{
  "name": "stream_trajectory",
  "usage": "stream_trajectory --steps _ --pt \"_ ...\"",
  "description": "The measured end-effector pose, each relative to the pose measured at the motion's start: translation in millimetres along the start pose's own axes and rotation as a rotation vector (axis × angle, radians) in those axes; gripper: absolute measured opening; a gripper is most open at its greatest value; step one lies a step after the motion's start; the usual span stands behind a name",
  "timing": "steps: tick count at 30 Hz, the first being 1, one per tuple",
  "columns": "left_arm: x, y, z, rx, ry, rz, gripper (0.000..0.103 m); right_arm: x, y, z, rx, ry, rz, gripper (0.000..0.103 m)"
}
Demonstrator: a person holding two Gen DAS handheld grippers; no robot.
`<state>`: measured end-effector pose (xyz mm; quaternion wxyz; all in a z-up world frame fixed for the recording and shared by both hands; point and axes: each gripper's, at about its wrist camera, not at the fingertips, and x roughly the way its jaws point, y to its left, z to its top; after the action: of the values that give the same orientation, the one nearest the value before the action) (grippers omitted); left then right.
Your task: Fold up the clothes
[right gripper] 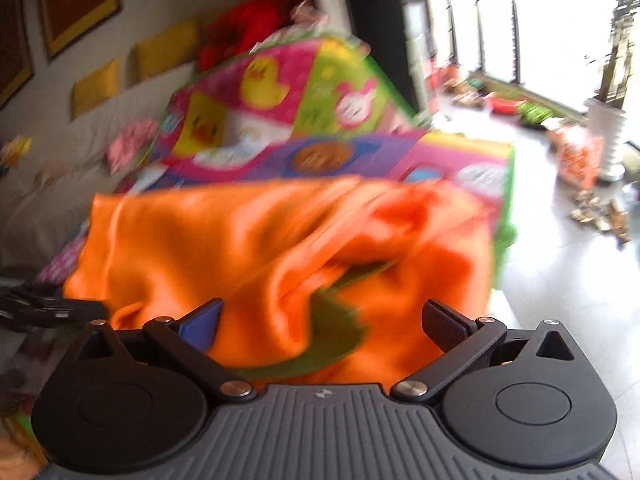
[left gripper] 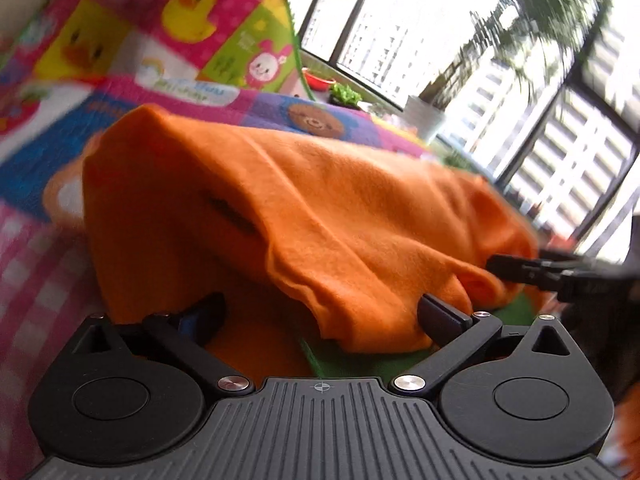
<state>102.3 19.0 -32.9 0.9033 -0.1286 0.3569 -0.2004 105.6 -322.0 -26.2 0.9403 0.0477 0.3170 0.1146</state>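
Both grippers are sitting wide open here. The left gripper (left gripper: 320, 314) is spreading its jaws far apart, and the orange cloth (left gripper: 304, 208) is draping right down between them, its hem hanging into the gap. The right-side finger (left gripper: 440, 316) looks like it's touching the fabric edge, but the jaws aren't pinching anything. The left-side finger is half tucked under the cloth.

The right gripper (right gripper: 320, 322) is doing the same thing: jaws wide, cloth (right gripper: 248, 240) bunching up just ahead of and between them, nothing clamped. A green patch (right gripper: 332, 336) on the cloth is showing in the gap between the fingers. That view is pretty blurry, so whether the pads are actually touching fabric, I can't tell.

The cloth is lying in a rumpled heap on a colourful play mat (left gripper: 168, 44) with ducks and a bear on it, stretching out in front of both sets of jaws. From the left wrist view the right gripper (left gripper: 532, 272) is poking in from the right, just beside the cloth's edge. From the right wrist view the left gripper (right gripper: 44, 308) is coming in at the far left, next to the cloth.

Beyond the jaws, windows (left gripper: 520, 80) are glaring bright.
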Motion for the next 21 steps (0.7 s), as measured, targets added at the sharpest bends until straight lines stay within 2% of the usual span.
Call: stream_trajectory --steps 3,6,9,10,15,21 --pt "-8.7 8.8 5.1 -0.046 -0.011 -0.016 0.103 -3.5 -11.4 5.8 0.024 -0.053 -0.076 0.103" --pt "-6.2 16.5 5.3 -0.077 0.011 -0.017 0.103 12.0 -24.9 9.9 0.099 -0.041 -0.109 0.103" --pt "2.7 19.7 3.0 -0.097 0.03 -0.017 0.103 40.1 -33.6 10.2 0.219 0.032 -0.023 0.103" --pt "5.1 20.5 2.5 -0.1 0.029 -0.017 0.103 47.8 -29.5 10.8 0.222 0.042 -0.003 0.103" --pt "9.4 29.7 6.3 -0.106 0.005 0.003 0.103 77.0 4.0 21.4 0.152 0.062 0.06 0.103" --pt "0.7 54.8 19.1 -0.149 -0.018 0.121 0.103 114.6 38.6 41.4 0.087 0.058 0.131 0.103"
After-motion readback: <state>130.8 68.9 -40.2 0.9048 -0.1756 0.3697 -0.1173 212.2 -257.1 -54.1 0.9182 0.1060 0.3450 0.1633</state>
